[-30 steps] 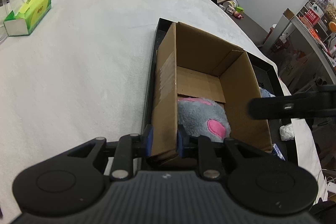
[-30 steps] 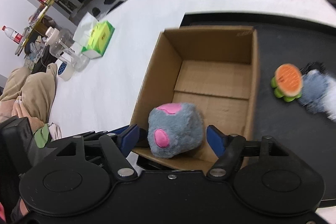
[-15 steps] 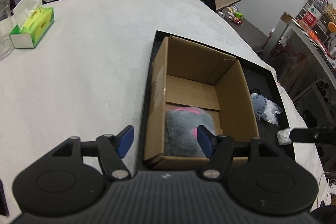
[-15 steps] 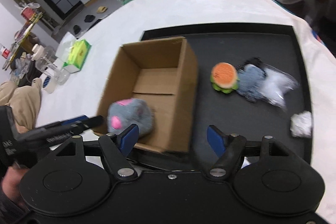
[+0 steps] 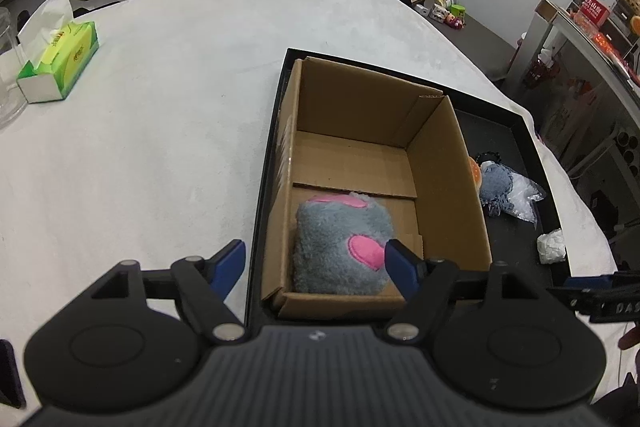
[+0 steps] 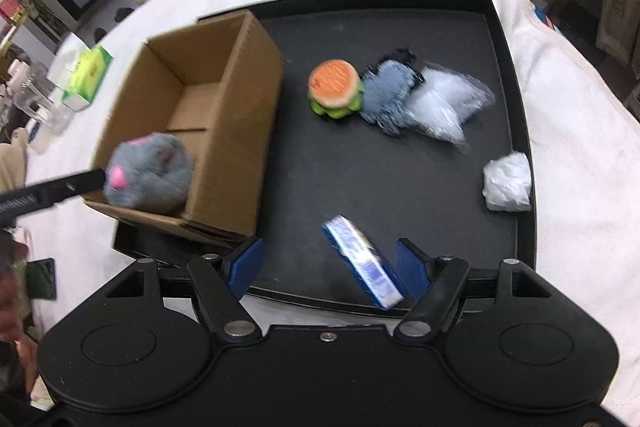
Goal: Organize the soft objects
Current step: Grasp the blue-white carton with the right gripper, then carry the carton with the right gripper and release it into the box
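One toy stowed: the grey plush cube [image 5: 340, 247] with pink patches lies in the near end of the cardboard box [image 5: 436, 163], against the near wall, so most of the floor behind it stays free for more.
Box position: it stands on the left part of the black tray [image 6: 516, 131], open top up, near enough to the loose items that each can go straight in.
Your left gripper [image 5: 316, 261]: its jaws have just been opening and now stand apart, straddling the box's near left wall with nothing pinched; one pad is over the white tablecloth [image 5: 160, 131], the other over the plush.
Your right gripper [image 6: 328, 267]: spread wide and empty, low over the tray's near edge; the blue-and-white packet [image 6: 362, 261] lies between its pads, close to the right one, though blur hides whether it touches.
Left to sort: the burger-shaped toy [image 6: 335, 89] and the blue-grey knitted piece [image 6: 386, 91] touch each other mid-tray, with a clear plastic bag [image 6: 448, 103] against the knit; a crumpled white wad [image 6: 507, 181] sits by the right rim.
Likely next: judging by its aim, your right hand seems set to close on the packet.
Off-task: the green tissue box [image 5: 60, 61] stays well apart on the cloth.
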`<state>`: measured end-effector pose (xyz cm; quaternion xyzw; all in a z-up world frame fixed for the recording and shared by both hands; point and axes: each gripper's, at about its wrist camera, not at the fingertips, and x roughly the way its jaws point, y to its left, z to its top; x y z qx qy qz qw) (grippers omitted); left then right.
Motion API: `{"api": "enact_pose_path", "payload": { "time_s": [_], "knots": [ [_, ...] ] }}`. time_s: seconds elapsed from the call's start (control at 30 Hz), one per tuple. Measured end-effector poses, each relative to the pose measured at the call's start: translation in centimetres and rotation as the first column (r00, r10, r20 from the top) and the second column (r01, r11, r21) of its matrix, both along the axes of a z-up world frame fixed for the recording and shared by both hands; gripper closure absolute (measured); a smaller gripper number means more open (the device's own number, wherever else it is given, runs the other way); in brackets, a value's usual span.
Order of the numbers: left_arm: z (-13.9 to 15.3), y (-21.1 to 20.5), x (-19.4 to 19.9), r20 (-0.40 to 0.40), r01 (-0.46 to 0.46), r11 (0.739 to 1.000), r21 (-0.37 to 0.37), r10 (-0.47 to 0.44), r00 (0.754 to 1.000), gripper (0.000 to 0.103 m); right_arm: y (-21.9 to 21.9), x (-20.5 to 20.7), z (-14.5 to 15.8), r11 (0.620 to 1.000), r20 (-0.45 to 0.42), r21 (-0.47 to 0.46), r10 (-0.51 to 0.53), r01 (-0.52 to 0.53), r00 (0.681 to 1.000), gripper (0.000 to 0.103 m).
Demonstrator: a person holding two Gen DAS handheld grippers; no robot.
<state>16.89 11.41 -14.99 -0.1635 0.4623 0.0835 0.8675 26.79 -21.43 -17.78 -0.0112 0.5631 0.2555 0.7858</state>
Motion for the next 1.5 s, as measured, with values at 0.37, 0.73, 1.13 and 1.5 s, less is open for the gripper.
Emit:
{"api": "enact_pose_path", "payload": {
  "time_s": [0.37,0.73,1.13,1.5],
  "knots": [
    [-0.5,-1.1,1.8,-0.043,0.005,0.999,0.032,-0.003,0.999,0.027,-0.9,1.0,-3.5,1.0,-0.032,-0.024,0.01,-0.011,0.999,0.035],
    [-0.3,-0.8,2.3,-0.035,-0.036,0.998,0.055,0.038,0.999,0.027,-0.9,1.7,-6.5,0.999,-0.102,-0.032,0.01,-0.013,0.995,0.076],
    [0.1,-0.8,2.0,-0.014,-0.021,0.998,0.052,0.022,1.0,0.027,-1.3,1.9,-4.4,1.0,-0.06,-0.004,0.001,-0.002,0.998,0.084],
    [0.7,0.1,0.7,0.025,-0.039,0.999,0.037,0.038,0.999,0.031,0.0,2.5,0.7,0.999,0.005,0.049,-0.001,0.0,1.0,0.083]
  ]
}}
